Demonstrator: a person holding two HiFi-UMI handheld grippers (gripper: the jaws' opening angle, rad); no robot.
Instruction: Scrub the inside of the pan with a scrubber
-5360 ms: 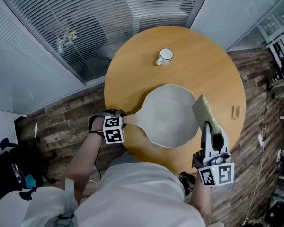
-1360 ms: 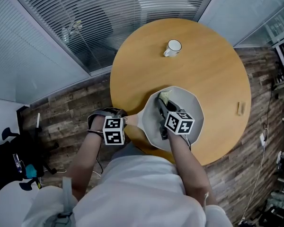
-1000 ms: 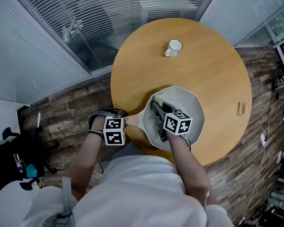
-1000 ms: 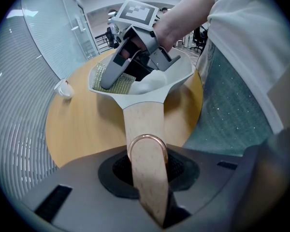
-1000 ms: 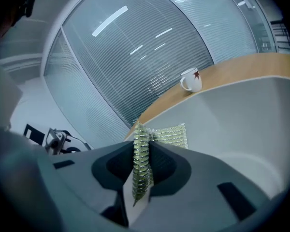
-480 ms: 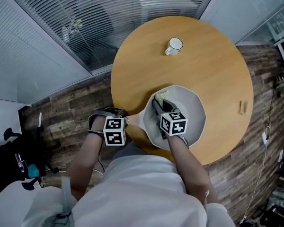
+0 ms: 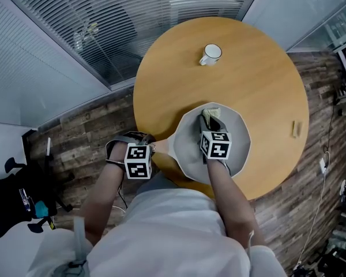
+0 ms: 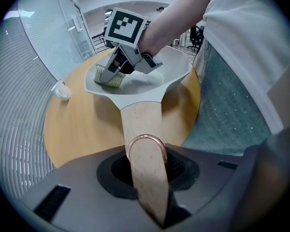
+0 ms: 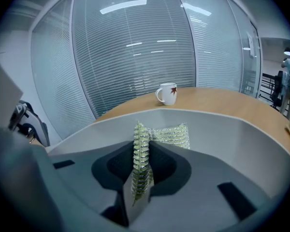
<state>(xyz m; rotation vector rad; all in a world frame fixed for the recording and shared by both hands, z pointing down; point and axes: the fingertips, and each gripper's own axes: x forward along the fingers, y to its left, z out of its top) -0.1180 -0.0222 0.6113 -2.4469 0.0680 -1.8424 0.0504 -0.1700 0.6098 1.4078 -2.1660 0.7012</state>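
Nearest the person, the left gripper [image 8: 147, 178] has its jaws narrowed onto the pan's wooden handle [image 8: 139, 129], clamping it just behind a copper-coloured ring. The handle looks smooth and stiff, so it is the sound place to hold. Gripped that far from the bowl, though, it makes a long lever, and the pan [image 7: 237, 150] could probably swivel under hard rubbing. The pan sits on the near part of the desk [image 7: 265, 79], with its handle reaching out over the edge toward the person.

Inside the pan, the right gripper [image 9: 141, 180] has its jaws pinched shut on the scrubber [image 9: 170, 135]. It is a thin, soft, pale green pad, nipped along one edge. Its free part folds over and lies against the pan's far inner wall. It will likely bend rather than push, so the pressure has to come from close to the jaws.

Only the right gripper view shows that fold and the edge-on pinch. Only the left gripper view shows the ring and the pad down on the pan's surface. The head view alone gives the layout, with a mug [image 7: 210, 53] well apart at the far side.
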